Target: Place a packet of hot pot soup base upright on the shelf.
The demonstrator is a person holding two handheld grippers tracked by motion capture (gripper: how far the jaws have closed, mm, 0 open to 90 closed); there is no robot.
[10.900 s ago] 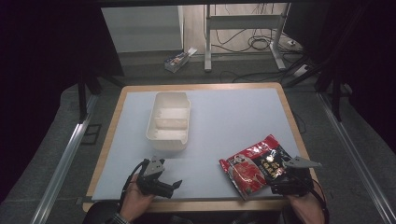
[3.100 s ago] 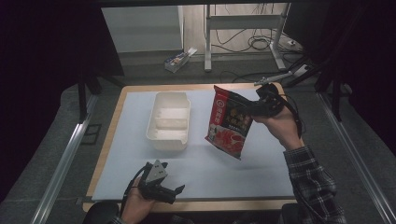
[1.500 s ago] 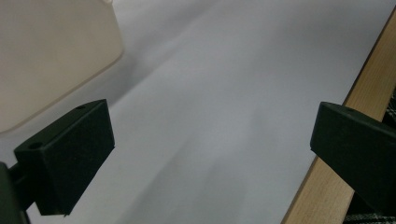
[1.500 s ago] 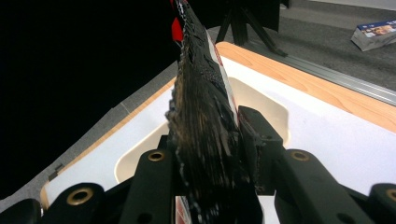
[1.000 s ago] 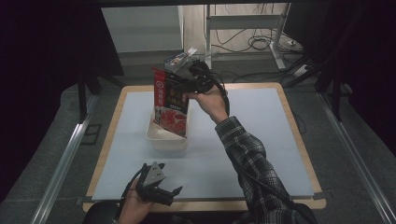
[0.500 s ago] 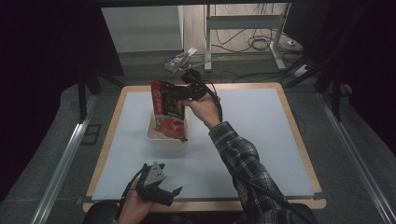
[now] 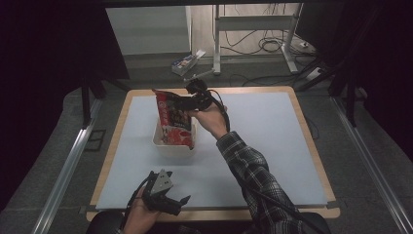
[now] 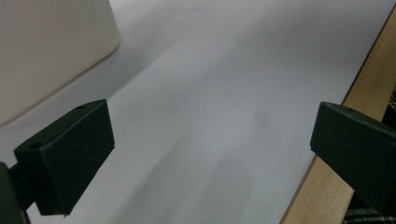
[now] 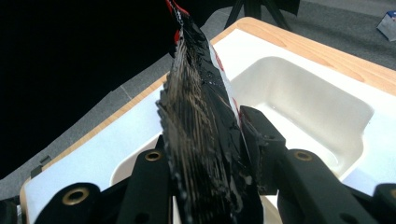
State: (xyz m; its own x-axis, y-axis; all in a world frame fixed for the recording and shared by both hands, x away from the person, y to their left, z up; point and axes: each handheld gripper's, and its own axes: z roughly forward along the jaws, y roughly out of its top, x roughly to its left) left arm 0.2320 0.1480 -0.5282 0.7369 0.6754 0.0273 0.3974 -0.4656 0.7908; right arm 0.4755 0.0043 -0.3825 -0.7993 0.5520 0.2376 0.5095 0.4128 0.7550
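The right gripper (image 7: 191,101) holds the red bag (image 7: 174,122) by its top edge, jaws clamped on it — the bag's bottom sits in the white tray (image 7: 160,141). The left gripper (image 7: 168,200) rests near the surface's (image 7: 272,136) front edge, jaws wide, empty.

Your right gripper (image 7: 191,103) holds the bag (image 7: 174,122) upright over the tray (image 7: 168,146), blocking entry from above at the table's (image 7: 272,146) far-left area. The right half and the near edge lie bare: pass there. Your left gripper (image 7: 176,204) stands open at the near-left edge, apart from the tray.
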